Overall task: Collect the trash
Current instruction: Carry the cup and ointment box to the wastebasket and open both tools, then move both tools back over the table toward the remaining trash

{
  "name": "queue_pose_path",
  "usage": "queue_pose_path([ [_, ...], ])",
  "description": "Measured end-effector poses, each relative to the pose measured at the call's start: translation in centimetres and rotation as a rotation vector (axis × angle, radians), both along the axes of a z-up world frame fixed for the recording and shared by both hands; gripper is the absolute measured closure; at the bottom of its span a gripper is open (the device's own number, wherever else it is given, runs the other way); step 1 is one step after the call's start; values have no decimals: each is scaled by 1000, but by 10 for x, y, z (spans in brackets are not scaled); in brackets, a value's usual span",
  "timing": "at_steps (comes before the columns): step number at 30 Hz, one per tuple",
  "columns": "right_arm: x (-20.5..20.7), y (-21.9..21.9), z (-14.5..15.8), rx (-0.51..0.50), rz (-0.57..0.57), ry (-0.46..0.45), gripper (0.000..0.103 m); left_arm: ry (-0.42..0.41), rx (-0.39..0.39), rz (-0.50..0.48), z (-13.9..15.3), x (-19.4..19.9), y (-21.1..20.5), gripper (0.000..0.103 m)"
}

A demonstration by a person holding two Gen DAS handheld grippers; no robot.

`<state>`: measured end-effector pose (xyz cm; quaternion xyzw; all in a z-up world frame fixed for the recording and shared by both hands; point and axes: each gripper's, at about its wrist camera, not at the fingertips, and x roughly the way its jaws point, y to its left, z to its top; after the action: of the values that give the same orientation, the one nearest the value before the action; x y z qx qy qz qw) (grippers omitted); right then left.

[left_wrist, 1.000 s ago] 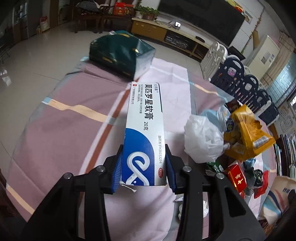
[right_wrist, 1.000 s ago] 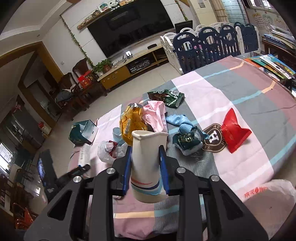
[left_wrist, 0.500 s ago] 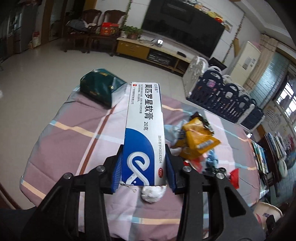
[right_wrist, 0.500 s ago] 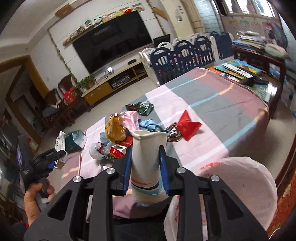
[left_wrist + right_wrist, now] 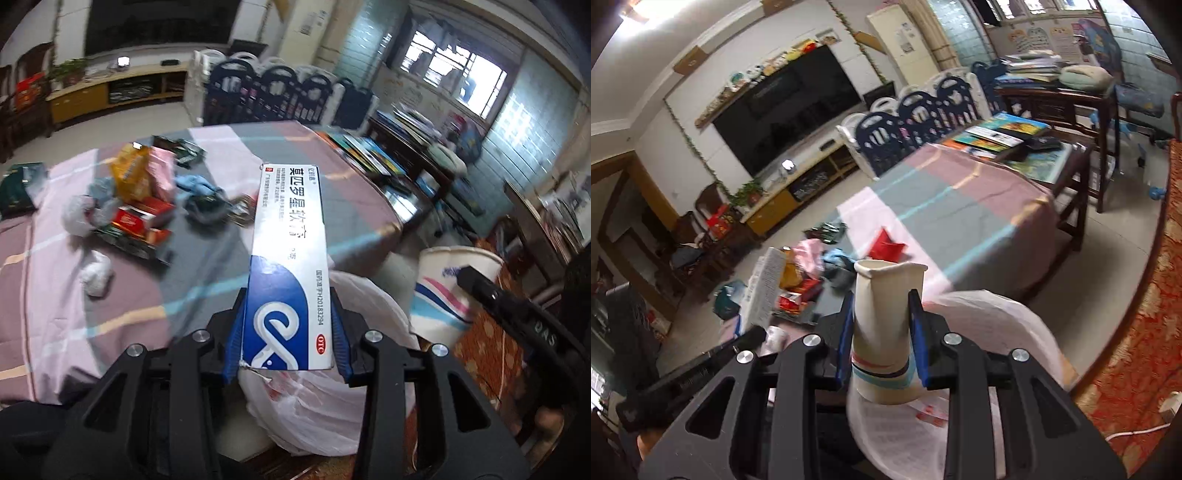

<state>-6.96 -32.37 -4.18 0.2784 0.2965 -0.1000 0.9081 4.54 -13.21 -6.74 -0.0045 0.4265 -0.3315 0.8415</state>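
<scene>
My left gripper (image 5: 287, 332) is shut on a long white and blue ointment box (image 5: 290, 258), which sticks out forward between the blue pads. My right gripper (image 5: 881, 339) is shut on a squashed paper cup (image 5: 882, 332) with coloured stripes. Both hang over the open white trash bag (image 5: 317, 398), (image 5: 990, 325) beside the table's near edge. The cup (image 5: 448, 288) and the right gripper's finger show at the right of the left wrist view. The box (image 5: 762, 288) shows at the left of the right wrist view.
A table with a pink and grey striped cloth (image 5: 177, 280) carries a heap of wrappers, packets and crumpled tissue (image 5: 129, 206). A red patterned rug (image 5: 1137, 314) lies on the floor. Books cover a dark side table (image 5: 1027, 136). Blue and white playpen panels (image 5: 280, 92) stand behind.
Both grippers have swung away from the litter heap and off the table's edge to above the white bag, each still holding its item. The left view has rolled and turned right.
</scene>
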Motion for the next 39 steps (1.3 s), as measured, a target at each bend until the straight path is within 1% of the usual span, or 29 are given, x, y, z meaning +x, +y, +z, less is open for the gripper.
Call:
queue_pose_path([
  [3,-1,-15,-18,39,-47,61,73,67,23,-113,-31,-2,-24,61],
  [5,2,-19,-30,62,-68,102,69,124,43,-166,-48,-1,-36,55],
  [6,1,-20,-33,69,-82,114,66,154,48,-172,-54,-1,-40,46],
  [7,0,-21,-37,81,-100,121,62,177,44,-173,-59,-3,-41,35],
  [8,-1,-23,-38,93,-106,118,56,202,32,-171,-61,-2,-41,31],
  [9,-3,-26,-37,103,-110,110,54,210,24,-163,-62,-5,-39,28],
  [11,-5,-26,-34,93,-124,104,52,201,23,-126,-62,-3,-32,24],
  [12,-6,-26,-31,84,-128,100,50,188,28,-95,-60,4,-28,21],
  [13,-6,-25,-28,77,-130,96,49,171,33,-59,-58,6,-23,20],
  [15,-7,-22,-21,63,-132,81,42,141,47,17,-54,12,-12,18],
  [17,-8,-16,-15,41,-127,71,40,121,60,80,-51,17,-4,17],
  [22,1,-3,-11,-4,-104,77,36,67,140,223,-46,28,17,12],
  [24,4,4,-10,-21,-89,73,32,32,175,283,-42,32,28,12],
  [27,10,16,-11,-70,-76,71,27,-26,215,359,-38,41,45,10],
  [29,16,25,-14,-104,-68,77,25,-50,244,418,-35,49,57,10],
  [32,26,42,-17,-150,-52,56,19,-68,257,484,-32,59,76,7],
  [34,35,54,-17,-185,-46,43,13,-75,257,508,-32,65,88,6],
  [36,44,64,-17,-198,-44,40,8,-78,274,532,-34,71,100,6],
  [39,63,79,-20,-206,-13,44,7,-59,290,610,-40,83,124,6],
])
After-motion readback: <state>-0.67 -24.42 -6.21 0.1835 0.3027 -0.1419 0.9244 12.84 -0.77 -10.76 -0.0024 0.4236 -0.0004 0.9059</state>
